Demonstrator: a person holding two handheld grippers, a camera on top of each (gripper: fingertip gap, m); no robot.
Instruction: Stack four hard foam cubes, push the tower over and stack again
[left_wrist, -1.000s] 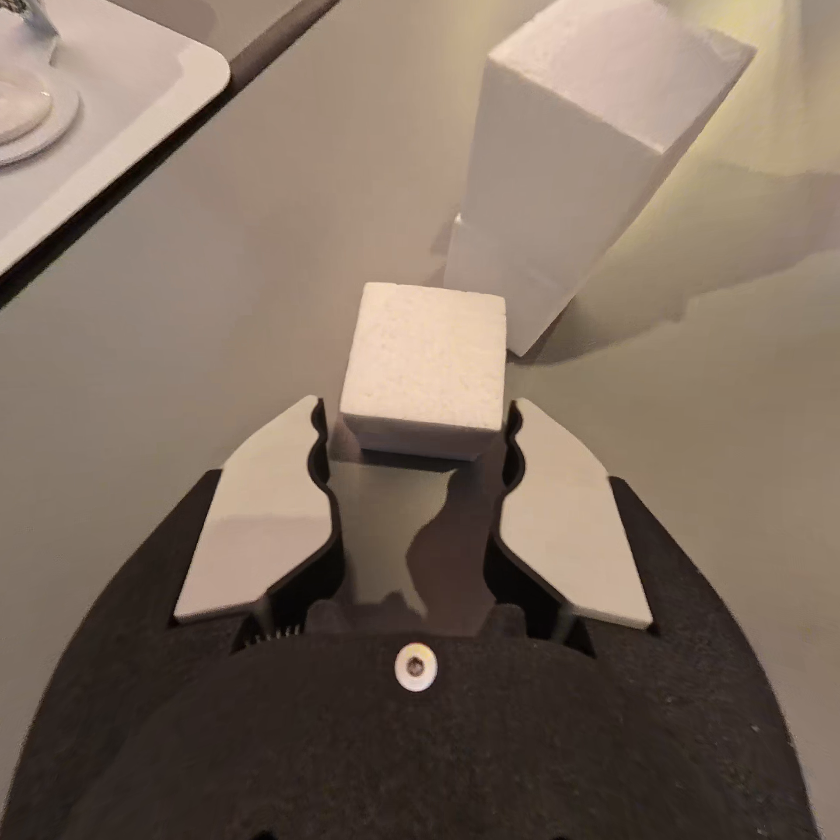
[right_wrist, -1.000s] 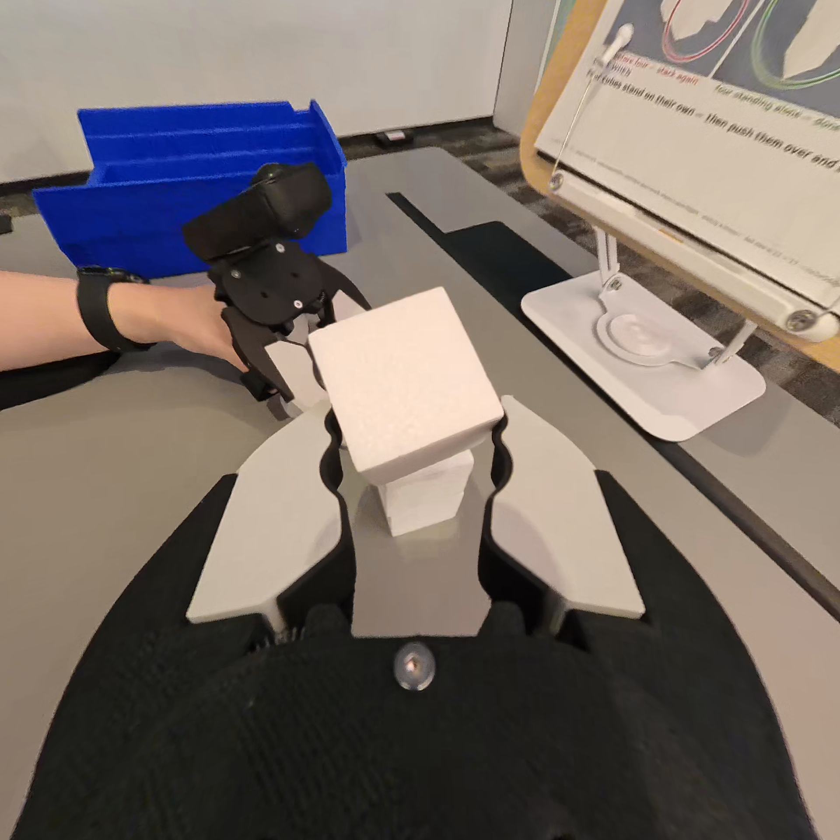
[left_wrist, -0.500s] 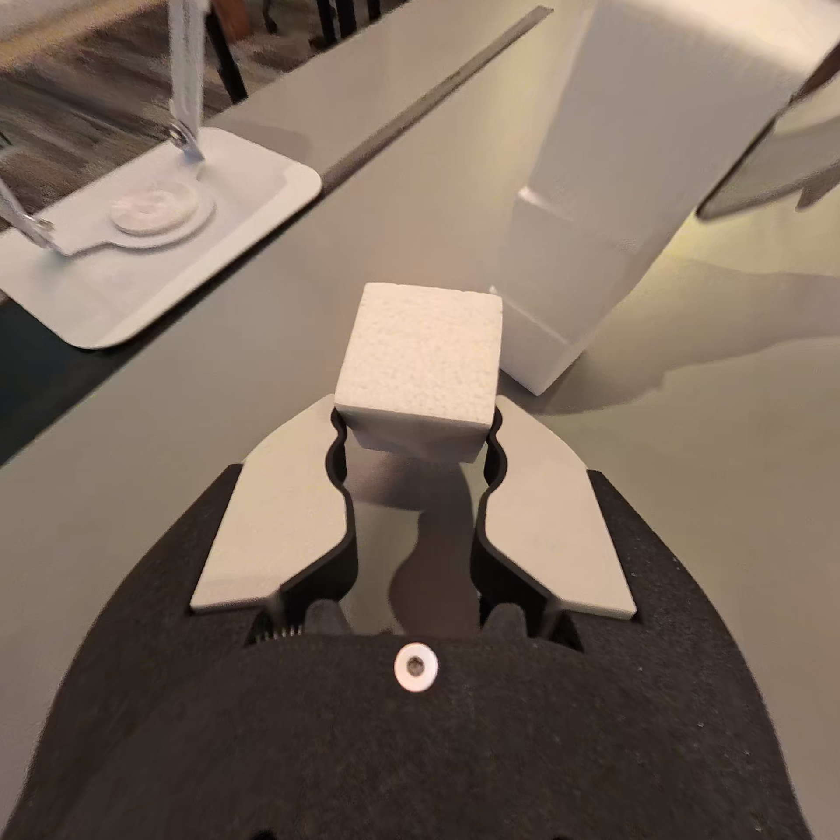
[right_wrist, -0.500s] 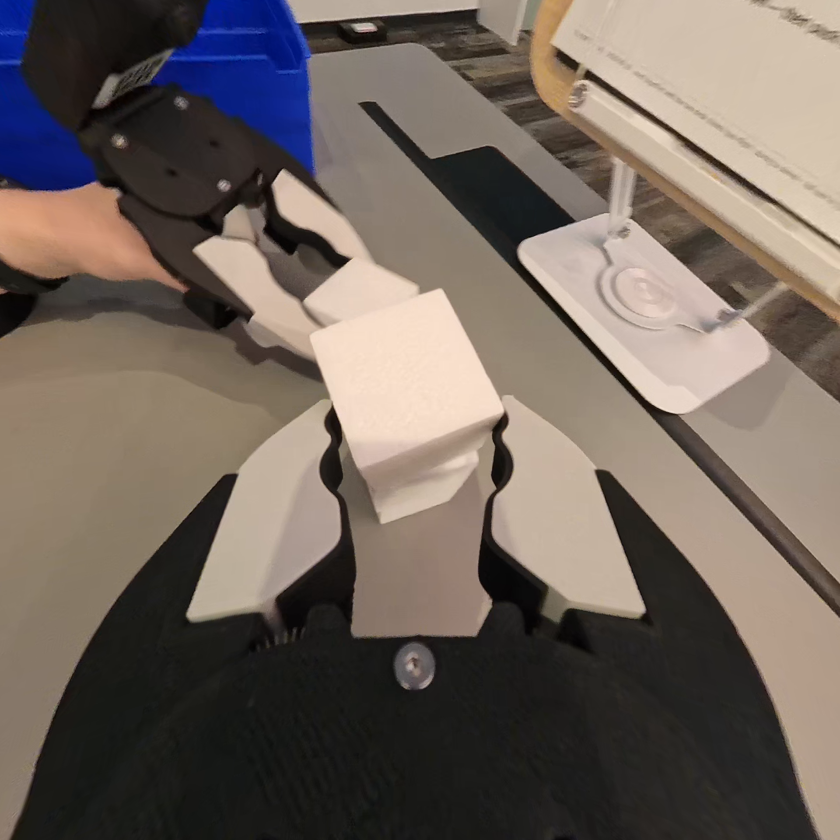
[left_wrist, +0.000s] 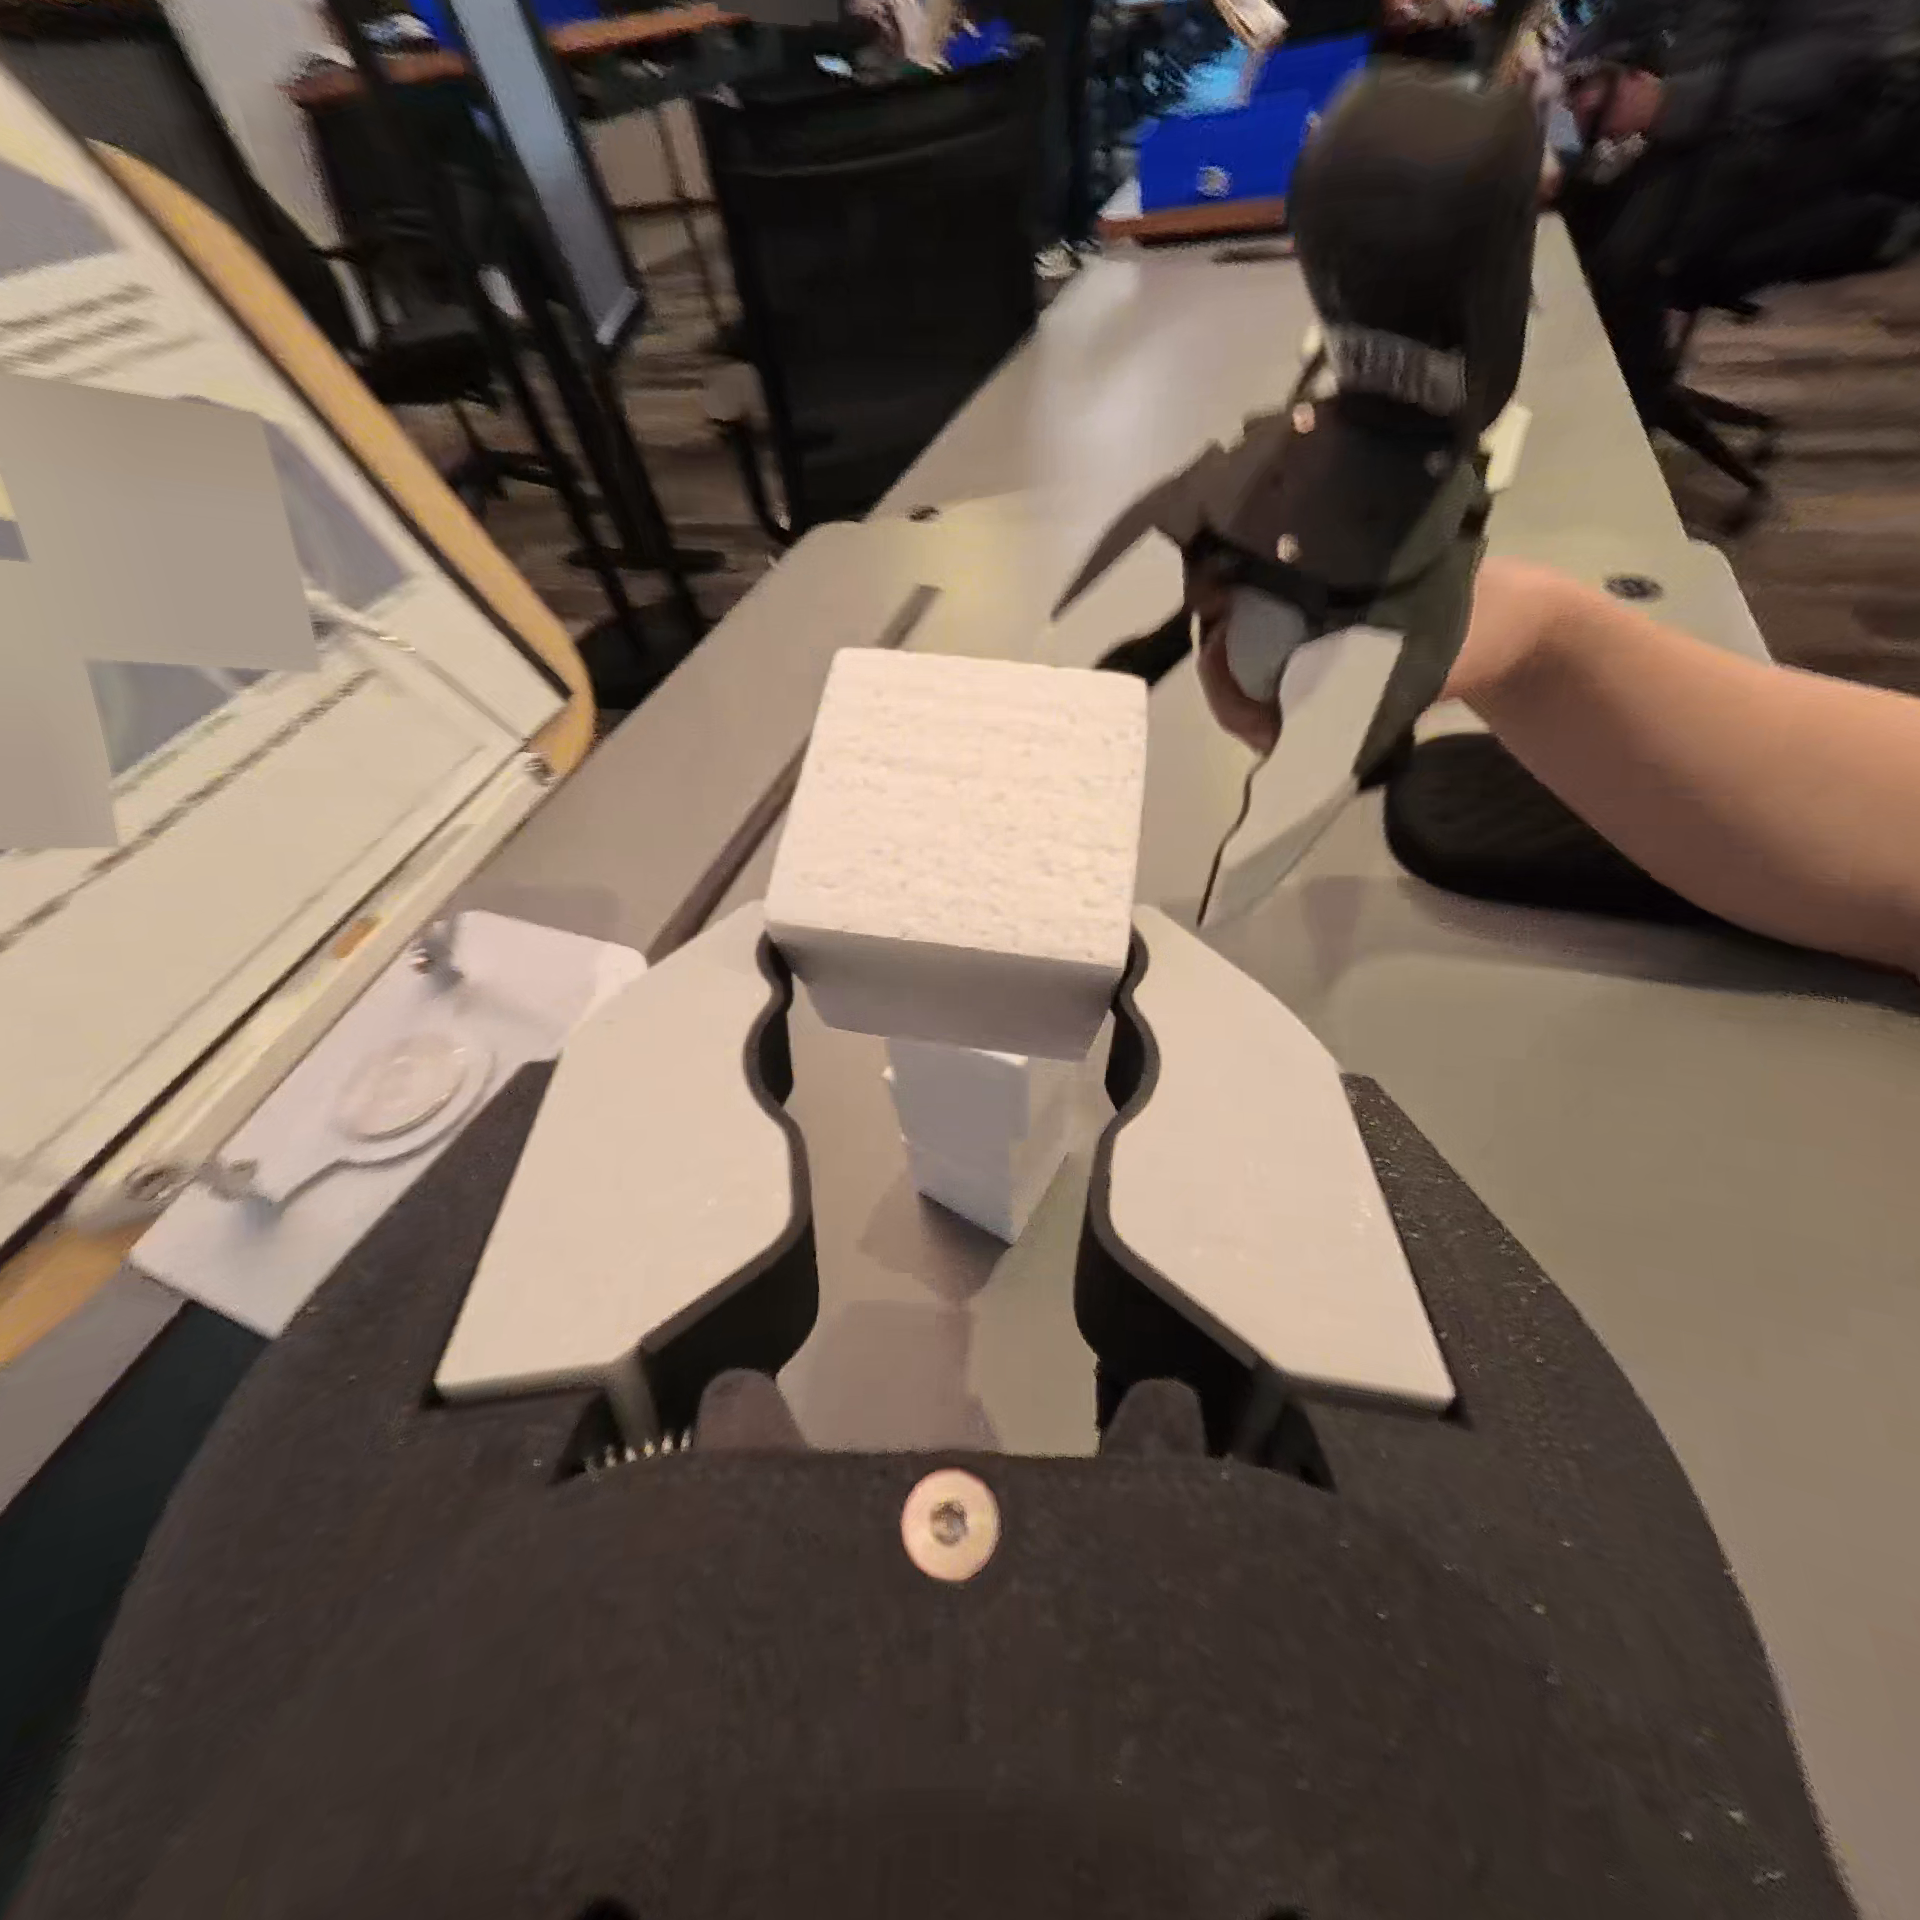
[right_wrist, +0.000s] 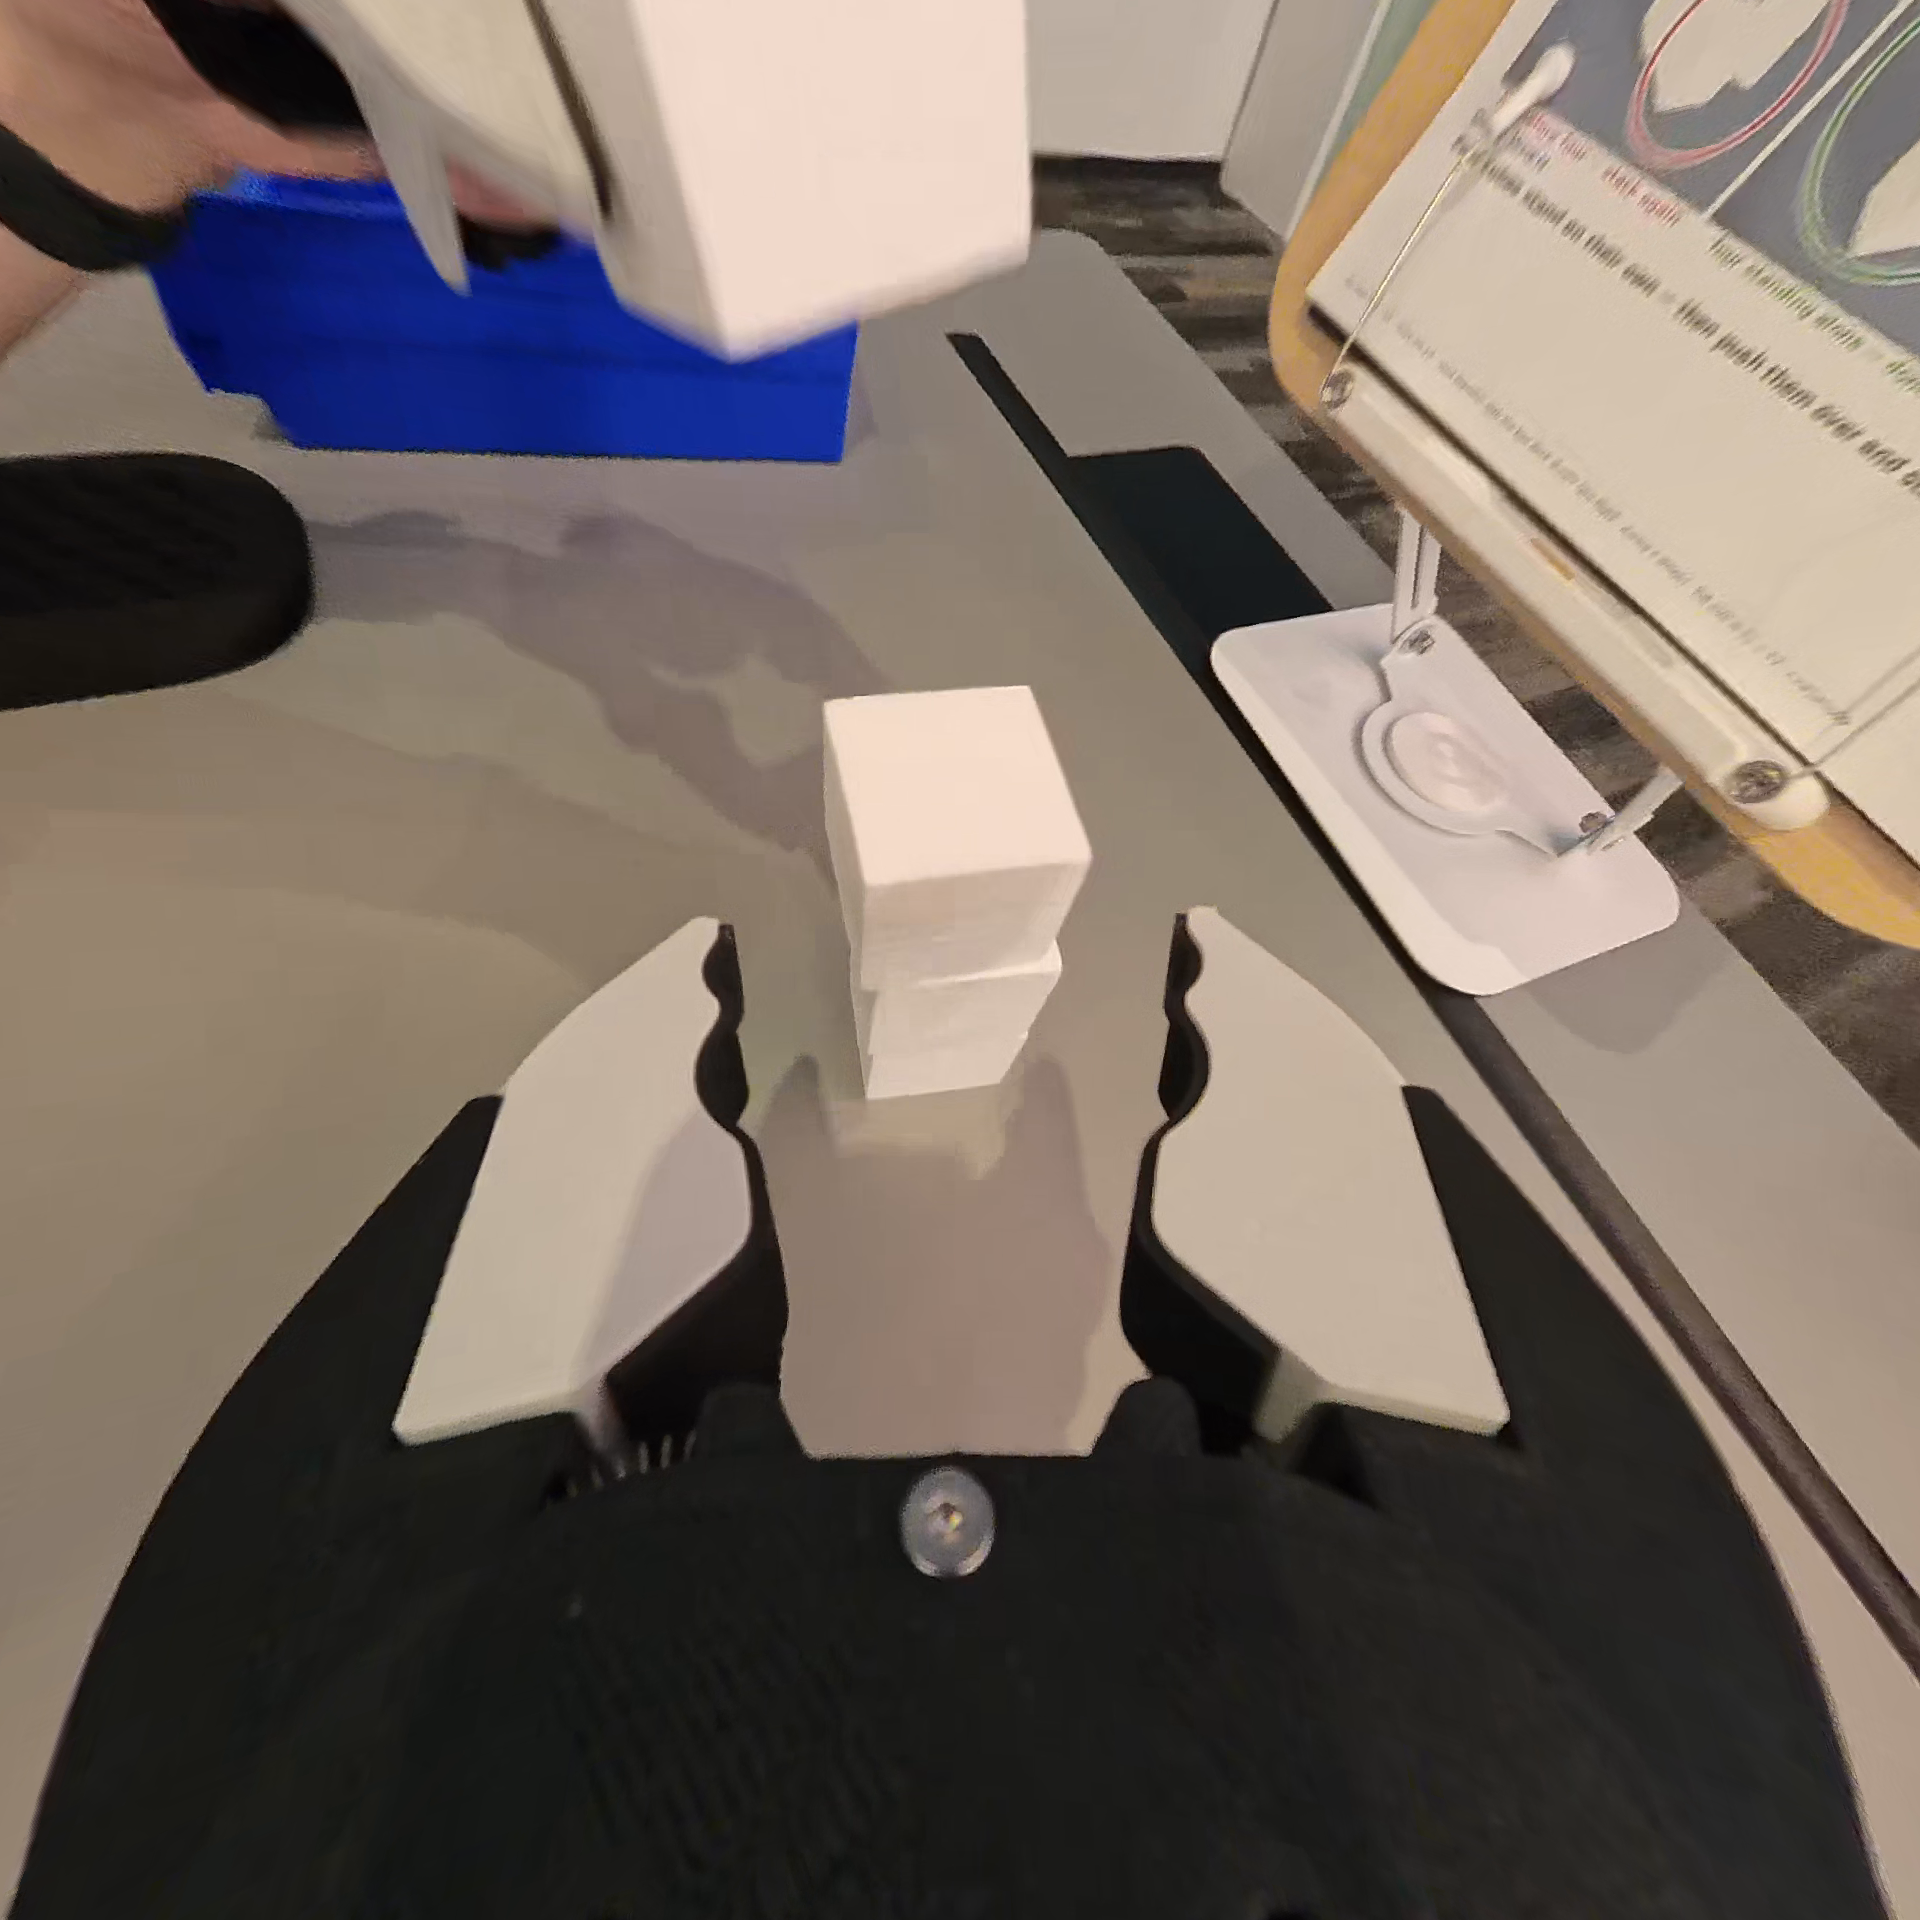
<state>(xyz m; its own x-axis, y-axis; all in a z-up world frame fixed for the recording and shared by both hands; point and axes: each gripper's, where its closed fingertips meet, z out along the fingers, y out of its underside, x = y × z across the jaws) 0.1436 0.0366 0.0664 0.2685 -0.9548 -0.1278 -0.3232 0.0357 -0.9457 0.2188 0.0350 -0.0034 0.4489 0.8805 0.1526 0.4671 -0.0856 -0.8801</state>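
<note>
My left gripper (left_wrist: 951, 935) is shut on a white foam cube (left_wrist: 956, 821) and holds it in the air, right above a tower of white foam cubes (left_wrist: 971, 1143). In the right wrist view the tower (right_wrist: 951, 821) stands on the grey table (right_wrist: 312, 987), apparently three cubes high and slightly twisted. My right gripper (right_wrist: 951, 930) is open and empty, just in front of the tower, with its fingertips (right_wrist: 717, 945) apart from it. The left gripper with its cube (right_wrist: 821, 156) hangs blurred above the tower. The right gripper (left_wrist: 1340, 592) also shows far off in the left wrist view.
A blue bin (right_wrist: 520, 353) stands at the back of the table. A white stand base (right_wrist: 1455, 810) carries a tilted instruction board (right_wrist: 1662, 312) on the right, beyond a dark gap in the table (right_wrist: 1174, 520). A person's forearm (left_wrist: 1662, 779) rests on the table. Across from one pair of fingers to the other is roughly 11 centimeters.
My right gripper let go of its cube on the tower, opened and drew back. My left gripper shut on the loose cube and lifted it from the table to above the tower.
</note>
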